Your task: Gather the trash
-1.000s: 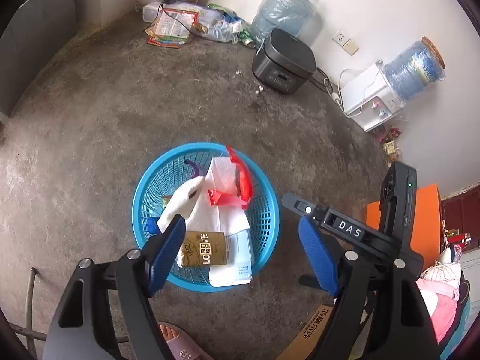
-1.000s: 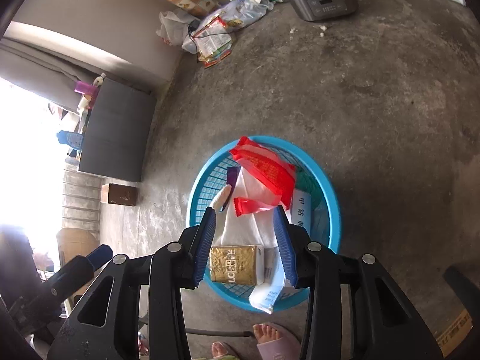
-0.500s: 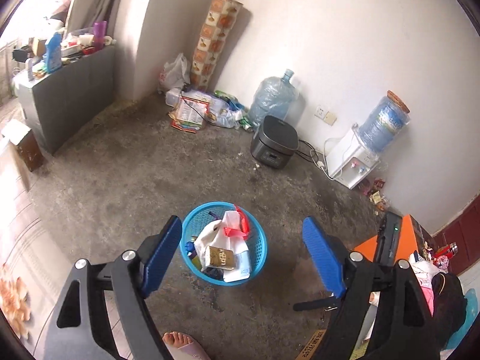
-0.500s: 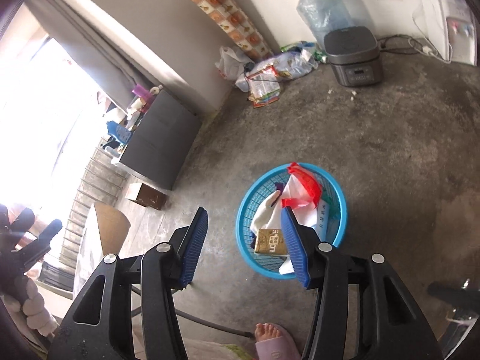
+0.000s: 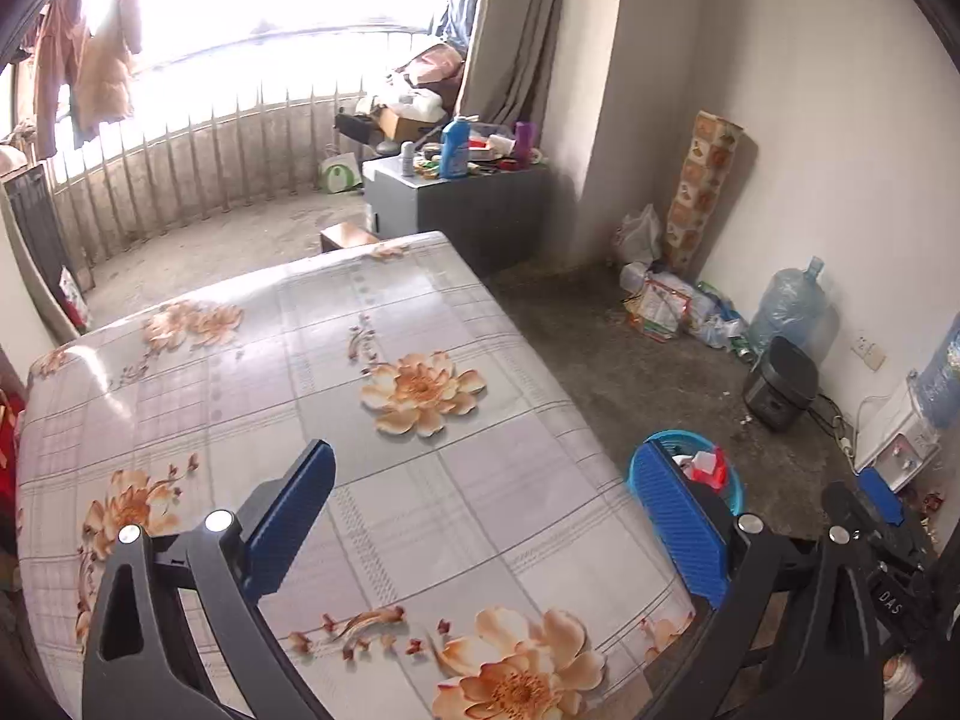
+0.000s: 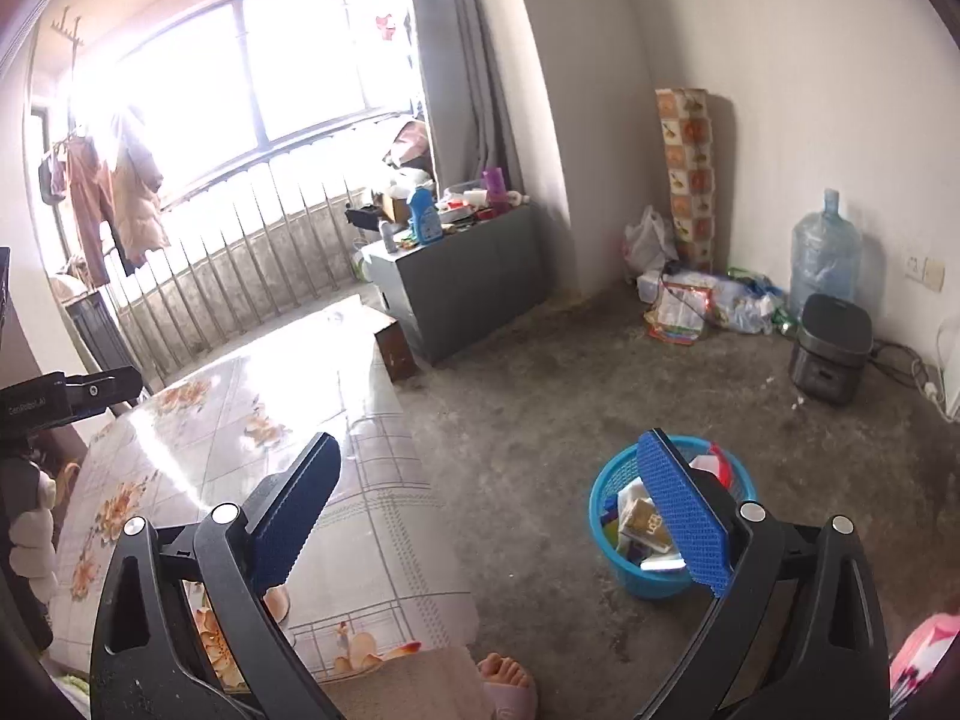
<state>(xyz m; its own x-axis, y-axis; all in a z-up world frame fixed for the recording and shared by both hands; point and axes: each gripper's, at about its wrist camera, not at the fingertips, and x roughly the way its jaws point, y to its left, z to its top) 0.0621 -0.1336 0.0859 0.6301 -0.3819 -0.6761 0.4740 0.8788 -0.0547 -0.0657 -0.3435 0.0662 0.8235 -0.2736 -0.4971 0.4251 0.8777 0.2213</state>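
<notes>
Your left gripper (image 5: 480, 516) hangs over the flowered table (image 5: 384, 324) with its fingers spread wide and nothing between them; the jaws have just been opening. Your right gripper (image 6: 498, 516) has likewise just been opening; its fingers stand wide apart and empty, above the table's right edge and the bare concrete floor (image 6: 540, 396).

Edges and open room: in the left wrist view the table's right edge runs from 12 o'clock down to 4 o'clock, and open floor lies beyond it. The tabletop shows bare.

The blue trash basket (image 6: 624, 576) stands on the floor at 4 o'clock in the right wrist view, well apart from the table, filled with a brown packet (image 6: 645, 519), white paper and a red wrapper (image 6: 717, 468).

Surroundings: a grey cabinet (image 6: 474, 276) loaded with bottles stands at 12 o'clock; a patterned roll (image 6: 690, 180), bags, a water jug (image 6: 825, 252) and a black cooker (image 6: 831, 348) line the wall from 1 to 3 o'clock.

Differences between views: the right wrist view shows a sandalled foot (image 6: 504, 681) at 6 o'clock beside the table, and most of the basket's contents. The left wrist view shows only the basket's rim (image 5: 735, 492) behind its right finger, plus a white dispenser (image 5: 894, 450) at 3 o'clock.
</notes>
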